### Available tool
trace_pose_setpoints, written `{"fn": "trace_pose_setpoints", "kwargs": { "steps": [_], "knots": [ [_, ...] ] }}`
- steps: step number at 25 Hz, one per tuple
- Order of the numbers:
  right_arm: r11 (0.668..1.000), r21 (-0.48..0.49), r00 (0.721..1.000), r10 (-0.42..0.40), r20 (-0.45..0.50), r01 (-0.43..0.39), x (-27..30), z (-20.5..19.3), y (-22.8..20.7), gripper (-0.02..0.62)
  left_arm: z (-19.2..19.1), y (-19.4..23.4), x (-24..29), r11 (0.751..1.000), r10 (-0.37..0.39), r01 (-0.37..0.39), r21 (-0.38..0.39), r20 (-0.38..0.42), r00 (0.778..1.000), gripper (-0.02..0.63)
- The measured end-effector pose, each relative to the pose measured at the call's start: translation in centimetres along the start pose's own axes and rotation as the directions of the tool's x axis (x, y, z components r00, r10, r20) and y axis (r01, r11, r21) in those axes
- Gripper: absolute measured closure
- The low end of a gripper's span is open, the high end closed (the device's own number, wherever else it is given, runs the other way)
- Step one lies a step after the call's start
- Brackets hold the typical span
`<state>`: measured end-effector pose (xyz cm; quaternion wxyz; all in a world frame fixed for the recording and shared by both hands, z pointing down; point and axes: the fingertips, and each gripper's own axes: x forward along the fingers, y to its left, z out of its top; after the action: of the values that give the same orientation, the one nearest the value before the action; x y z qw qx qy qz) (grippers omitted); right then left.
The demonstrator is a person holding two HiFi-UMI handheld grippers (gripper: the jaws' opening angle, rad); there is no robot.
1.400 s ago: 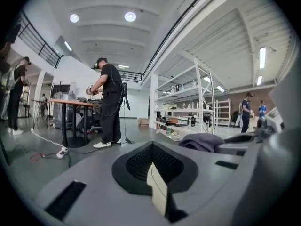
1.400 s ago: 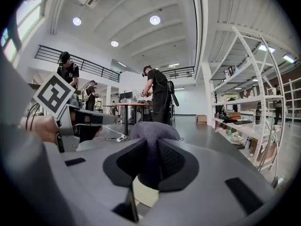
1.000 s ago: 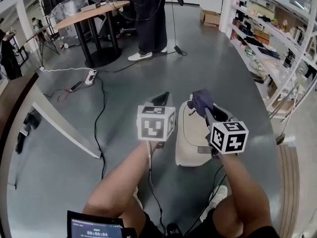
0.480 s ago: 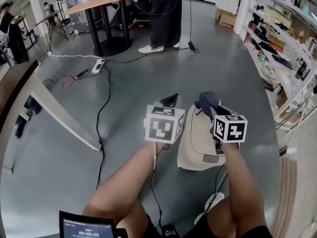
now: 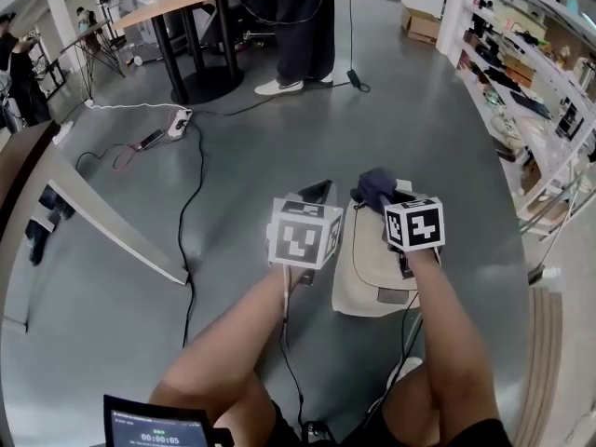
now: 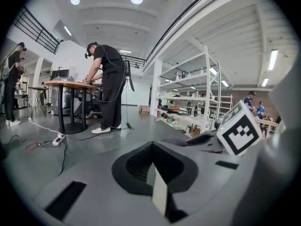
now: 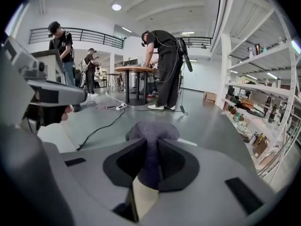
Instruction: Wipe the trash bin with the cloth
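Observation:
A cream trash bin (image 5: 371,266) stands on the grey floor just in front of me, seen from above in the head view. My right gripper (image 5: 381,196) hovers over the bin's far edge, shut on a dark purple cloth (image 5: 375,184). In the right gripper view the cloth (image 7: 151,138) bulges out past the jaws of that gripper (image 7: 149,163), which pinch it. My left gripper (image 5: 317,192) hangs just left of the bin, apart from it. Its jaws (image 6: 151,150) are closed together with nothing between them. The bin's front is hidden by my right arm.
A black cable (image 5: 190,208) and a power strip (image 5: 177,121) lie on the floor to the left. A person (image 5: 300,21) stands at a round table (image 5: 182,3) at the back. Shelving (image 5: 526,87) lines the right side. A slanted white beam (image 5: 112,229) is at the left.
My right gripper with the cloth has shifted a little to the left and farther over the bin's top. The left gripper has stayed beside the bin.

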<state>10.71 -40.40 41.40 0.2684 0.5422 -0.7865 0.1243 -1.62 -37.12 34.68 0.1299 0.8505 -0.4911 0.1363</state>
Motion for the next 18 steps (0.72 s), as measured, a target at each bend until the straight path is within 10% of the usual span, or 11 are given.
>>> {"fn": "trace_pose_setpoints", "kwargs": {
  "steps": [18],
  "knots": [
    [0.992,0.009,0.989,-0.126,-0.079,0.128,-0.7,-3.2,-5.5,0.526,-0.6,-2.1,0.8,0.999,-0.045,0.046,0.014,-0.016,0.999,0.604]
  ]
}}
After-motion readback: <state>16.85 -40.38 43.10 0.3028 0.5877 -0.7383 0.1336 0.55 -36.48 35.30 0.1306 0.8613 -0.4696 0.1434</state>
